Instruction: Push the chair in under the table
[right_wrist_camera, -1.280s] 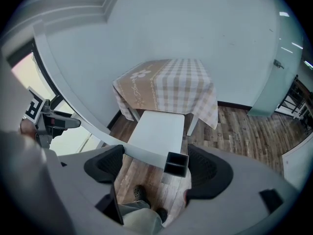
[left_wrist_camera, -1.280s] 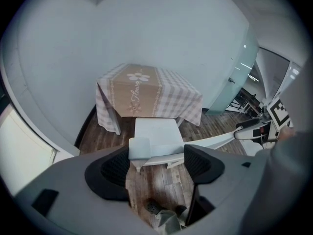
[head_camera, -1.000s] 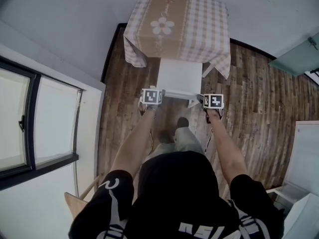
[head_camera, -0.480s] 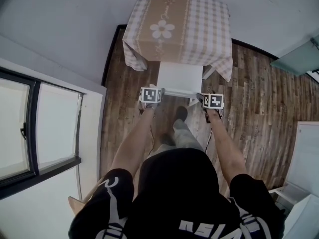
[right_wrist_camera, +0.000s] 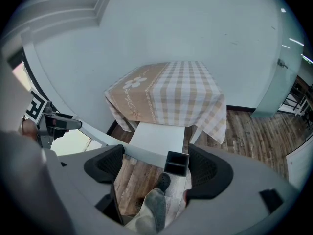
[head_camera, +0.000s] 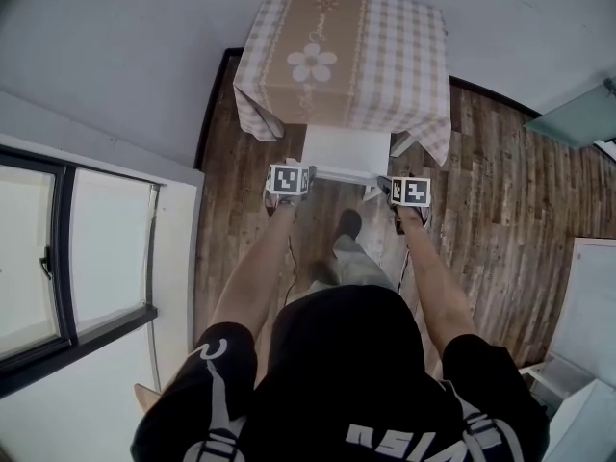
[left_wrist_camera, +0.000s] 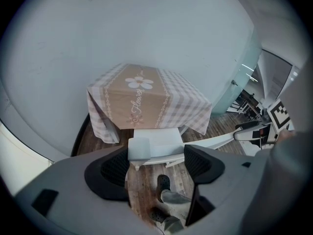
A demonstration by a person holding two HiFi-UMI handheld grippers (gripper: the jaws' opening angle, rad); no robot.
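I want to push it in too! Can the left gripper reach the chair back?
Probably yes. The left gripper has its jaws open around a top corner of the chair back, and nothing stands between them.

wall (head_camera: 115,27): pale grey | floor (head_camera: 500,191): dark wood planks | window (head_camera: 58,258): dark-framed

The tablecloth (head_camera: 342,56) is soft matt cloth, checked beige and white, with a plain tan middle panel. The chair (head_camera: 346,149) is smooth matt white; painted wood or plastic, I cannot tell. The floor (head_camera: 481,191) is grainy, mottled brown wood planks with little sheen. The wall (head_camera: 125,56) is smooth and matt. The left gripper (left_wrist_camera: 159,165) and right gripper (right_wrist_camera: 156,169) have smooth grey plastic bodies and black ribbed matt pads (left_wrist_camera: 115,169).
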